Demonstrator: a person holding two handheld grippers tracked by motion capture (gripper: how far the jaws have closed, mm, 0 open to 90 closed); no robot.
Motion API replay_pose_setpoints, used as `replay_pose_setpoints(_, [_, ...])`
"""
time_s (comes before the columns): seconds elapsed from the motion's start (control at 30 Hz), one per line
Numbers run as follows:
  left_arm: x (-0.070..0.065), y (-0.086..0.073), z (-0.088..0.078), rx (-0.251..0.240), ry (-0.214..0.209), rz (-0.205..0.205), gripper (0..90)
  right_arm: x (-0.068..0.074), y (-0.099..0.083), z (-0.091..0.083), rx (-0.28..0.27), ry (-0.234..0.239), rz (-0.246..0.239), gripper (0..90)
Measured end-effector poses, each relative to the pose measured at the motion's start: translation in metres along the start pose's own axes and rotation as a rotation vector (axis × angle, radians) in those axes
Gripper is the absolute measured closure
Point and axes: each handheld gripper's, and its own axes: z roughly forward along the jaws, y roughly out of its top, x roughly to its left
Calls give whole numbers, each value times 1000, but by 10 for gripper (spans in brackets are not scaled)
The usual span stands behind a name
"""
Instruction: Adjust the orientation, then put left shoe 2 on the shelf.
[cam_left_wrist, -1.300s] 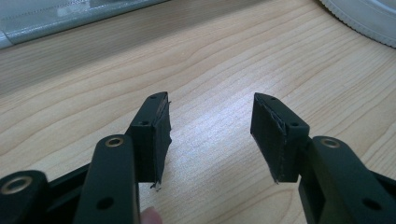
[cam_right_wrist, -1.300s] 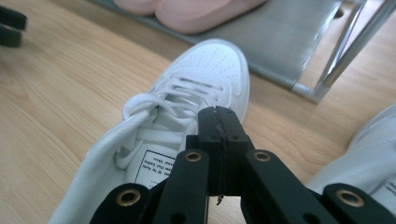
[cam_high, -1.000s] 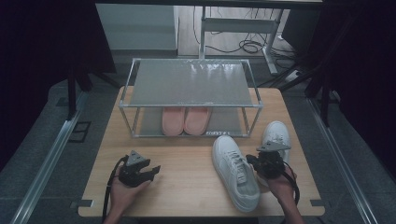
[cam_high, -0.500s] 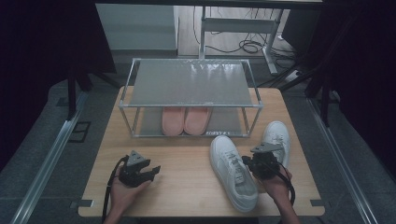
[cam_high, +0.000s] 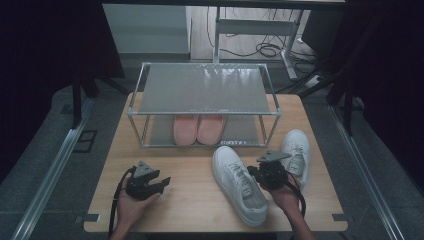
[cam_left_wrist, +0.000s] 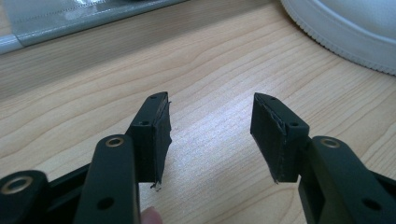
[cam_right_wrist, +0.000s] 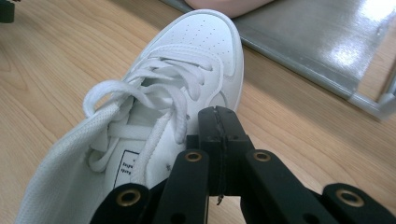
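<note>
Two white sneakers lie on the wooden table: one (cam_high: 239, 186) in front of the rack, the other (cam_high: 296, 156) to its right. My right gripper (cam_high: 261, 173) sits between them against the nearer sneaker's right side. In the right gripper view its jaws (cam_right_wrist: 219, 116) are pressed together with nothing between them, beside the laced sneaker (cam_right_wrist: 177, 93). My left gripper (cam_high: 162, 182) rests low at the table's front left, its jaws (cam_left_wrist: 210, 123) apart over bare wood, and the sneaker's sole (cam_left_wrist: 345, 32) is farther off at the upper right.
A metal rack (cam_high: 204, 88) with a frosted top stands at the back of the table (cam_high: 190, 200). A pair of pink shoes (cam_high: 198, 129) sits on its lower shelf. The rack's base rail (cam_left_wrist: 70, 21) runs ahead of the left gripper.
My right gripper has moved left, up against the nearer white sneaker, and that sneaker has slid slightly left. The left gripper has stayed put.
</note>
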Motion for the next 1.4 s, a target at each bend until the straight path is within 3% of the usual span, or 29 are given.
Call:
replay_pose_setpoints(0.47, [-1, -1, 2, 6, 1, 1, 483, 3, 3, 5, -24, 34, -7, 900])
replay_pose_setpoints(0.83, [-1, 0, 0, -3, 10, 1, 482, -2, -12, -33, -189, 59, 52, 899])
replay_pose_setpoints(1.07, [-4, 2, -3, -18, 2, 8, 474, 2, -28, -48, -252, 34, 74, 866])
replay_pose_setpoints(1.2, [-3, 3, -4, -24, 1, 5, 472, 5, -30, -54, -265, 36, 62, 827])
replay_pose_setpoints(1.27, [-3, 3, -5, -22, 3, 6, 472, 5, -32, -56, -266, 23, 69, 813])
replay_pose_setpoints(1.4, [-2, 1, -5, -19, 12, 3, 472, 4, -39, -60, -280, 39, 86, 788])
